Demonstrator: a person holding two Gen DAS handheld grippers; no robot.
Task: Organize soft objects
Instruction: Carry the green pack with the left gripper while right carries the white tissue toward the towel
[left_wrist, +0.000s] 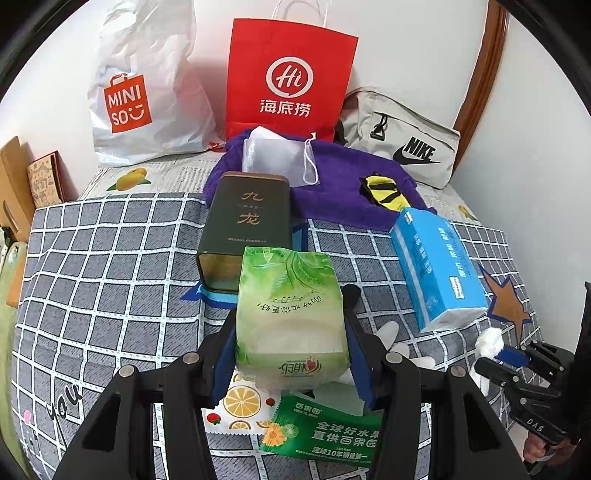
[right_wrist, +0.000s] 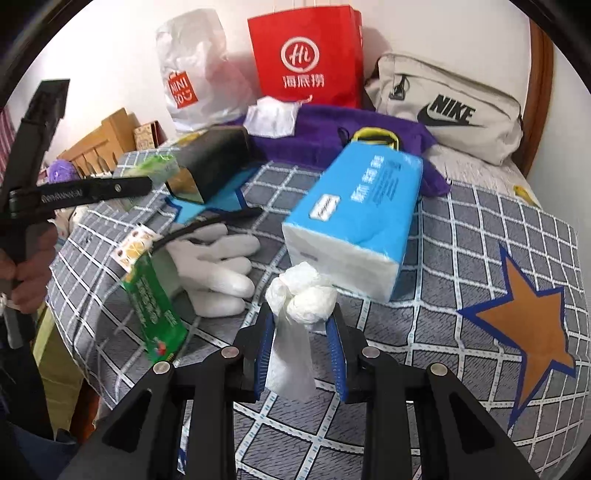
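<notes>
In the left wrist view my left gripper (left_wrist: 291, 306) is shut on a green soft tissue pack (left_wrist: 291, 317), held above the checked bedspread (left_wrist: 110, 280). My right gripper (right_wrist: 301, 309) is shut on a crumpled white tissue wad (right_wrist: 306, 299), lifted just in front of a blue tissue pack (right_wrist: 354, 221). Left of the wad lies a white glove (right_wrist: 218, 266). A green wipe sachet (left_wrist: 325, 432) and a fruit-print sachet (left_wrist: 240, 402) lie under the left gripper. From the left wrist, the right gripper (left_wrist: 495, 350) shows at the right edge with the wad (left_wrist: 489, 341).
A dark tin (left_wrist: 243, 225) stands on a blue mat behind the green pack. Further back lie a purple towel (left_wrist: 332, 184), a mesh pouch (left_wrist: 273, 155) and a yellow item (left_wrist: 384, 192). A Miniso bag (left_wrist: 140, 92), red paper bag (left_wrist: 288, 77) and Nike bag (left_wrist: 406, 144) line the wall.
</notes>
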